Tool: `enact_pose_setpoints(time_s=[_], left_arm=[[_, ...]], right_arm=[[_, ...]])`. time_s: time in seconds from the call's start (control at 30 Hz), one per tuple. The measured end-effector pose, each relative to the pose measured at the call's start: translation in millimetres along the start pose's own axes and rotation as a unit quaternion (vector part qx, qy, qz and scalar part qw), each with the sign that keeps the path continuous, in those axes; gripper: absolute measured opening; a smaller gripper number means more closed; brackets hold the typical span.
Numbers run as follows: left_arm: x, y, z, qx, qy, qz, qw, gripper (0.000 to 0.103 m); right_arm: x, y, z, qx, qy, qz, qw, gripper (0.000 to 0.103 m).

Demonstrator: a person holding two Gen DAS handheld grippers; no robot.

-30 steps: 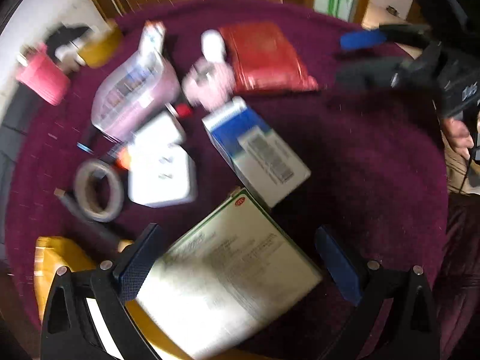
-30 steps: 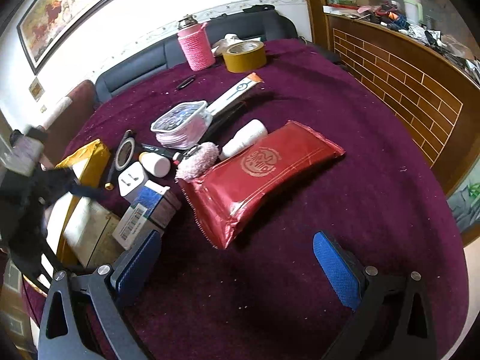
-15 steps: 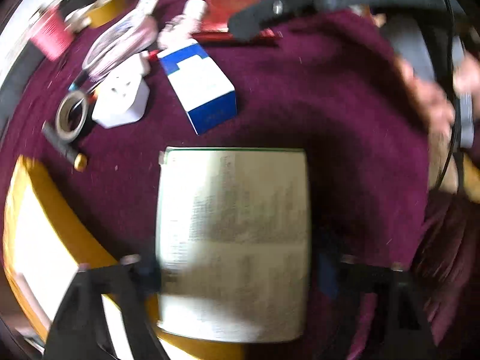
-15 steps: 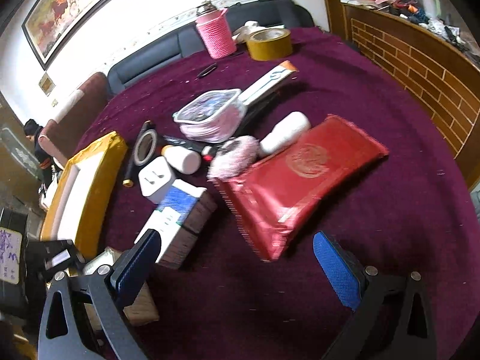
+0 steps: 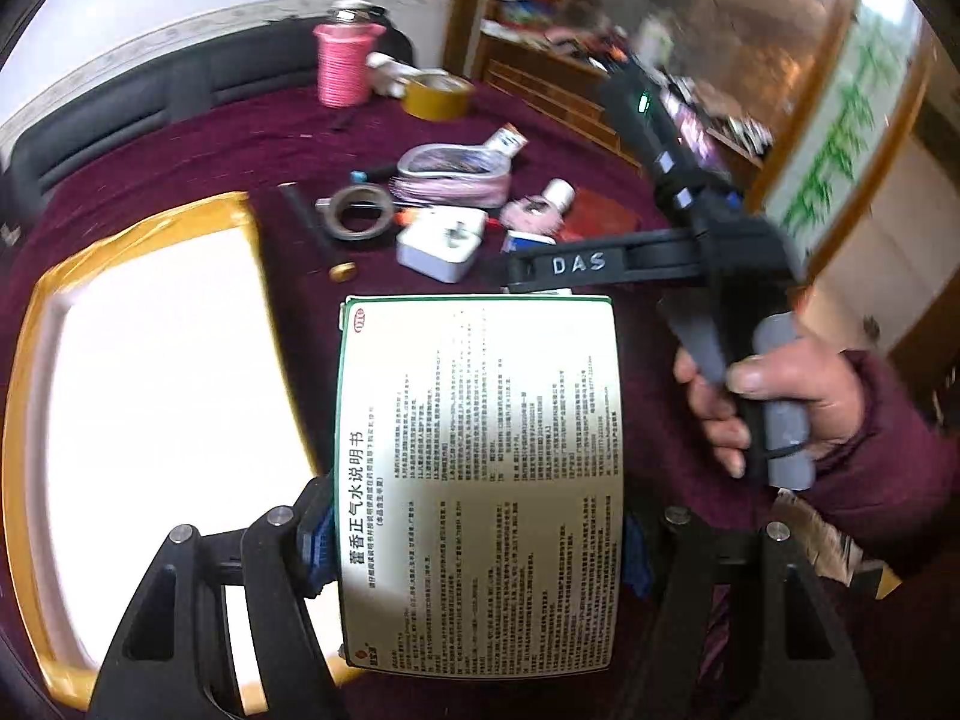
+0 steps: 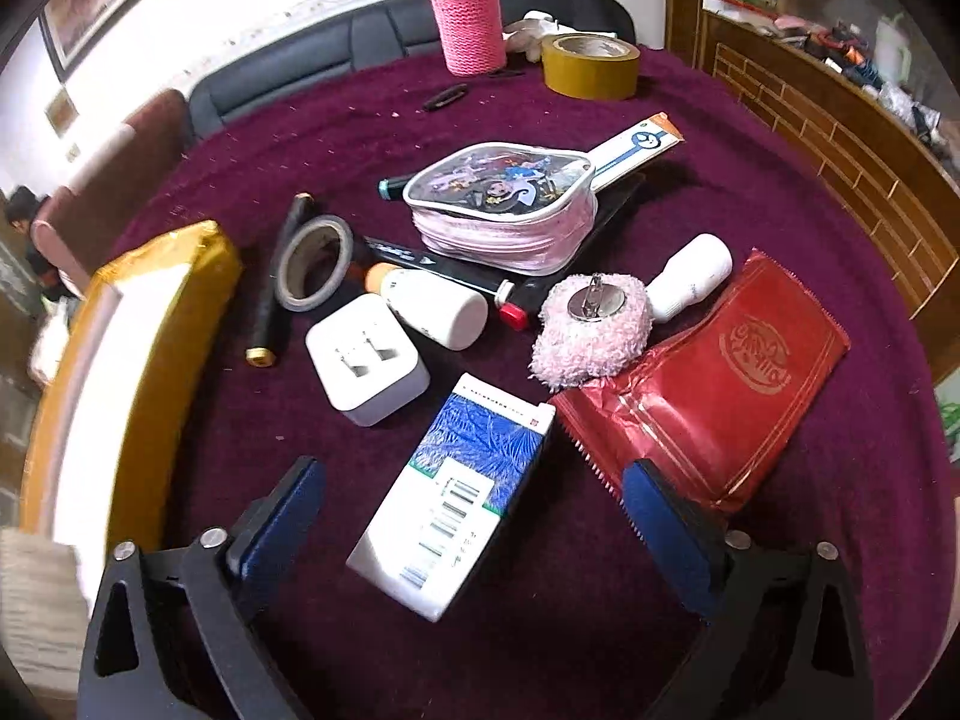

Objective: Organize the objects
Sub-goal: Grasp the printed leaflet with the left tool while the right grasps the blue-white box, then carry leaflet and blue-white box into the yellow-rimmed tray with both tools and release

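My left gripper (image 5: pixel 478 546) is shut on a flat cream medicine box (image 5: pixel 480 432) with a green edge and printed text. It holds the box off the purple table, beside a yellow tray with a white inside (image 5: pixel 150 384). In the right wrist view my right gripper (image 6: pixel 474 525) hangs over a blue-and-white carton (image 6: pixel 456 498) lying on the cloth. Its jaws are closing with the carton between them, and the blue pads stand clear of its sides. A hand (image 5: pixel 774 402) grips the right gripper's handle.
Around the carton lie a white plug adapter (image 6: pixel 366 360), a red foil packet (image 6: pixel 720 390), a pink fluffy pad (image 6: pixel 591 324), a white bottle (image 6: pixel 438 306), a grey tape roll (image 6: pixel 315 261) and a pink zip pouch (image 6: pixel 504 210). A pink-sleeved flask (image 6: pixel 471 18) and yellow tape (image 6: pixel 591 66) stand at the far edge.
The left gripper closed on the cream box, lifted it and rolled, so the tray now lies to its left. The right gripper came in over the blue-and-white carton and its jaws narrowed.
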State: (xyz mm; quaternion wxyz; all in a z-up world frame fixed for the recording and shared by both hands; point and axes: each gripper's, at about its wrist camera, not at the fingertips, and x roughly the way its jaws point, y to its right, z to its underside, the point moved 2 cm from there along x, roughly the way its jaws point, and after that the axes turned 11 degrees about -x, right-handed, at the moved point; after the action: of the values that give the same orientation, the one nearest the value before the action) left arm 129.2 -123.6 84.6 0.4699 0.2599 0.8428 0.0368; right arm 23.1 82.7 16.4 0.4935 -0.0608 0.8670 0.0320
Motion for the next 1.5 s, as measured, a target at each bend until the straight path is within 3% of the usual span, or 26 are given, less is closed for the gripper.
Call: enact_pose_setpoints(time_s=[0.07,0.1,0.13,0.3,0.4,0.57,0.63,0.7,0.87,1.07,1.23,1.5], left_arm=[[-8.5,-9.1,7.9,-0.017,0.017,-0.003,0.9997,0.069],[-17.4,-12.1,12.9,-0.027,0.026,-0.004,0.9993,0.069],[-17.3,-13.7,9.7,-0.035,0.032,-0.002,0.9989,0.069],[-46.0,-29.0,20.3,-0.082,0.071,0.023,0.9939,0.069],[-66.9,-40.1,16.0,-0.102,0.103,0.021,0.9892,0.069],[-107.3,-67.3,-24.5,-0.114,0.126,-0.05,0.9842,0.07],[-114.0,-80.8,-48.2,-0.115,0.126,-0.079,0.9821,0.07],[-108.9,-96.6,-71.2,-0.123,0.116,-0.1,0.9804,0.07],[-54.3,-146.1,-109.6,-0.157,0.092,-0.156,0.9709,0.069],[24.3,-198.9,-122.1,-0.23,0.059,-0.122,0.9639,0.069],[57.1,-217.9,-121.9,-0.256,0.049,-0.097,0.9604,0.07],[62.6,-230.2,-118.4,-0.287,0.051,-0.077,0.9534,0.079]], right_arm=[[3.5,-1.0,0.8,-0.005,-0.004,0.015,1.0,0.069],[3.6,0.2,1.2,-0.005,-0.006,0.012,1.0,0.041],[5.4,2.2,3.8,0.001,-0.017,-0.006,1.0,0.037],[-8.5,7.3,18.7,0.005,-0.015,-0.052,0.998,0.037],[-37.7,0.0,17.2,-0.005,0.005,-0.088,0.996,0.037],[-94.4,-48.9,-38.2,-0.049,0.06,-0.164,0.983,0.037],[-101.5,-82.6,-67.8,-0.062,0.064,-0.206,0.975,0.037],[-93.7,-112.8,-90.0,-0.072,0.06,-0.22,0.971,0.037],[-19.0,-171.9,-125.3,-0.077,0.016,-0.188,0.979,0.037],[39.0,-176.0,-123.5,-0.061,-0.015,-0.144,0.988,0.038],[51.9,-172.6,-128.1,-0.074,-0.015,-0.121,0.99,0.039],[51.4,-171.2,-133.2,-0.072,0.007,-0.125,0.99,0.049]])
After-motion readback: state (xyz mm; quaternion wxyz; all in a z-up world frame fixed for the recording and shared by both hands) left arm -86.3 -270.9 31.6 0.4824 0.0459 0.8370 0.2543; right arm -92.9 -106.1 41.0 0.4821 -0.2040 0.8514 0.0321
